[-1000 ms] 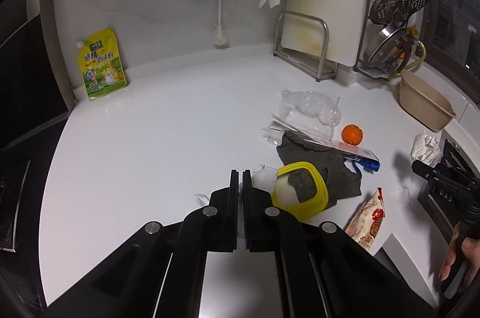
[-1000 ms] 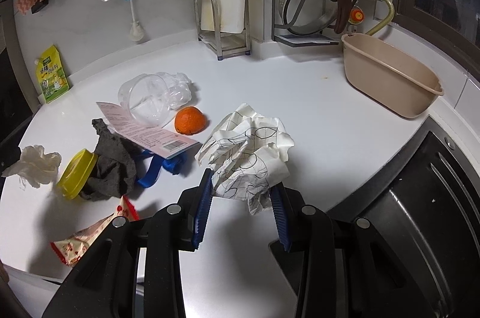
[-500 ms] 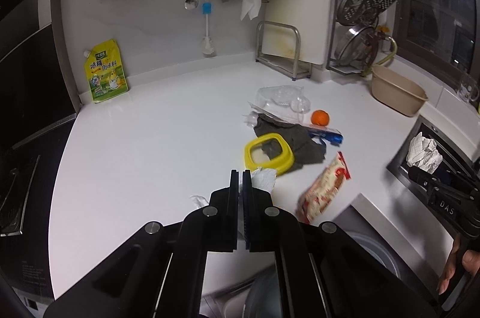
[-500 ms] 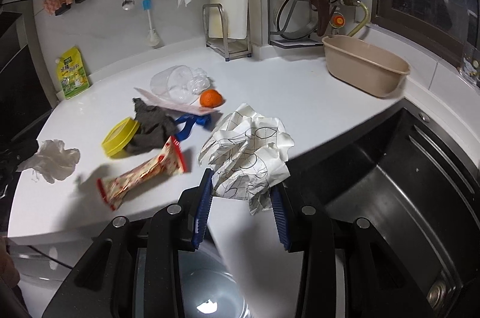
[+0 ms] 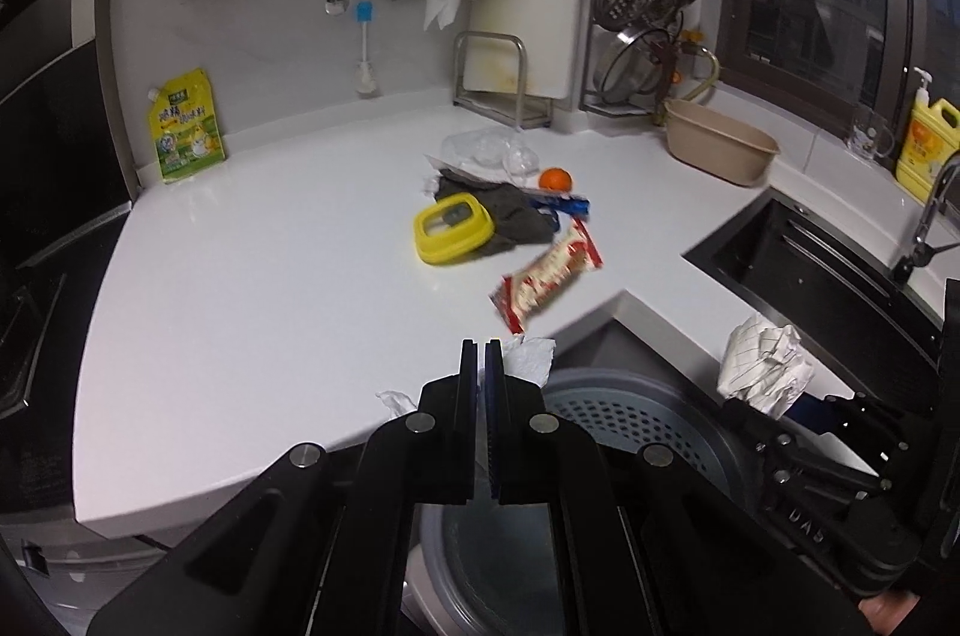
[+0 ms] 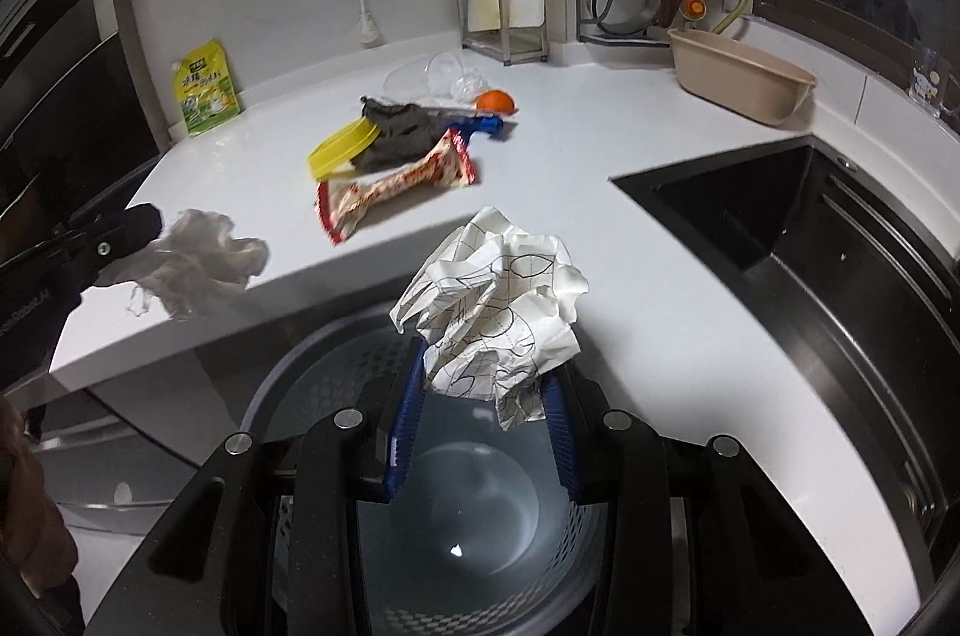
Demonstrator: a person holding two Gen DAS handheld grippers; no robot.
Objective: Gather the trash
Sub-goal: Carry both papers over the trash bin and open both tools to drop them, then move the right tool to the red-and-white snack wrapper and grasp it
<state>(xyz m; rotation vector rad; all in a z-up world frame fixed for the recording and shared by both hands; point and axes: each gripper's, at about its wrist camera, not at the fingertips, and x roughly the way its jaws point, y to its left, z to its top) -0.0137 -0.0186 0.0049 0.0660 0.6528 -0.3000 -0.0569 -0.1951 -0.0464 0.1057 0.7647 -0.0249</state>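
Now swung off the counter (image 6: pixel 630 138), hovering over grey bin (image 6: pixel 336 354).
Right gripper (image 6: pixel 485 399) clamping crumpled printed paper (image 6: pixel 489 300) at centre; left gripper (image 5: pixel 485 366) pinching white tissue (image 5: pixel 528 357); "DAS" readable lower right.

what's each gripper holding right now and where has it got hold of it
Right gripper pinches the crumpled printed paper by its lower end. Left gripper is shut on a white tissue, gripped at one edge.
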